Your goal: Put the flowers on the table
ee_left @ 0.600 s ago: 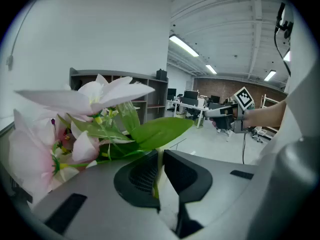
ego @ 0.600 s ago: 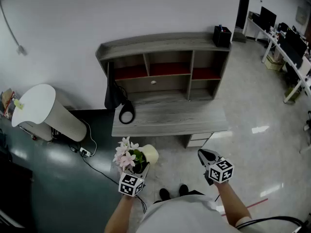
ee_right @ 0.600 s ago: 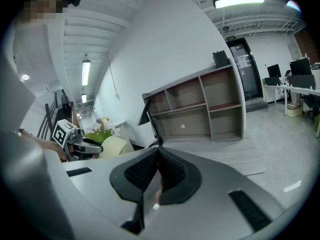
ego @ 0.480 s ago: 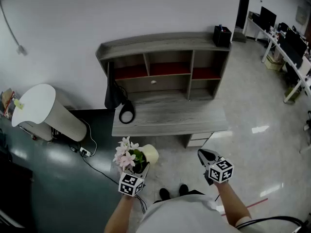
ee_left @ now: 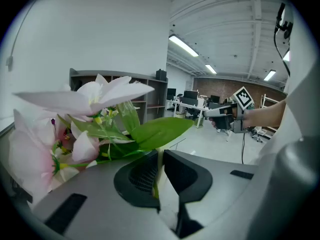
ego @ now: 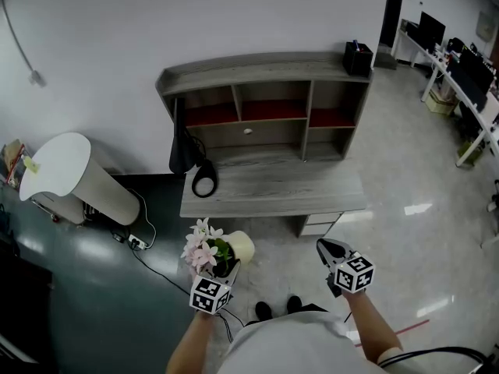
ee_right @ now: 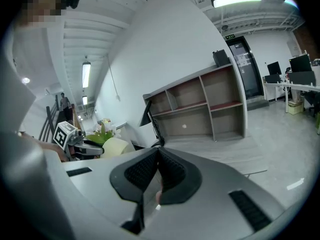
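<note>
A bunch of pink and white flowers in a cream pot hangs over the floor in front of the grey wooden desk. My left gripper is shut on it from below. In the left gripper view the flowers fill the left side, and the left gripper pinches a thin cream edge between its jaws. My right gripper is shut and holds nothing, to the right of the pot. In the right gripper view the right gripper points at the desk, with the pot at the left.
The desk carries a shelf hutch with a black box on top, a dark bag and a round black object at its left end. A white cone-shaped stand and a floor cable lie left. Office desks stand far right.
</note>
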A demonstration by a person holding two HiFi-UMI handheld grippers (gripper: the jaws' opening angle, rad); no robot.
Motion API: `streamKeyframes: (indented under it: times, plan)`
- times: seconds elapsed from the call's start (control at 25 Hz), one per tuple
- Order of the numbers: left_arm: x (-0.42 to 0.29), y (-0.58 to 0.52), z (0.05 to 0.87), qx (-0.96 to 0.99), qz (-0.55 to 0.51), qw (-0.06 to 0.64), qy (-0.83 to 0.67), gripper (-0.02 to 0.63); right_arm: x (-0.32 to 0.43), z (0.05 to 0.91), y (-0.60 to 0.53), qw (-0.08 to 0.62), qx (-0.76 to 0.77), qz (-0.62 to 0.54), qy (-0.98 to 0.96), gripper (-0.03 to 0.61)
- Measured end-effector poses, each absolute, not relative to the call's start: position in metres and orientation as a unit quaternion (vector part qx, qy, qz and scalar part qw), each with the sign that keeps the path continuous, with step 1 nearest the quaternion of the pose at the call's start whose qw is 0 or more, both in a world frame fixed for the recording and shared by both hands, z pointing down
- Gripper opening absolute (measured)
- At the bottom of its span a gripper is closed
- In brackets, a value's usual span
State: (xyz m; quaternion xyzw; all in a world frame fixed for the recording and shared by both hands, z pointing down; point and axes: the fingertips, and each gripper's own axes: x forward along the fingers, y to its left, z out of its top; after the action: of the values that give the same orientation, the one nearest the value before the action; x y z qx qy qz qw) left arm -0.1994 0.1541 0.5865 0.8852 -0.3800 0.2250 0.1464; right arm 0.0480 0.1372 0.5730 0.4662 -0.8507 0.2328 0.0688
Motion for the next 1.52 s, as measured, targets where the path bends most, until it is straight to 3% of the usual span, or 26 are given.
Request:
streamKeyframes:
  times: [1.52]
  plan:
    - [-0.148,0.146,0.594,0.863,0.207,0.162,-0.431,0.051,0.099,0.594,0.112,0.082,0.408,0.245,-0.876,0.018]
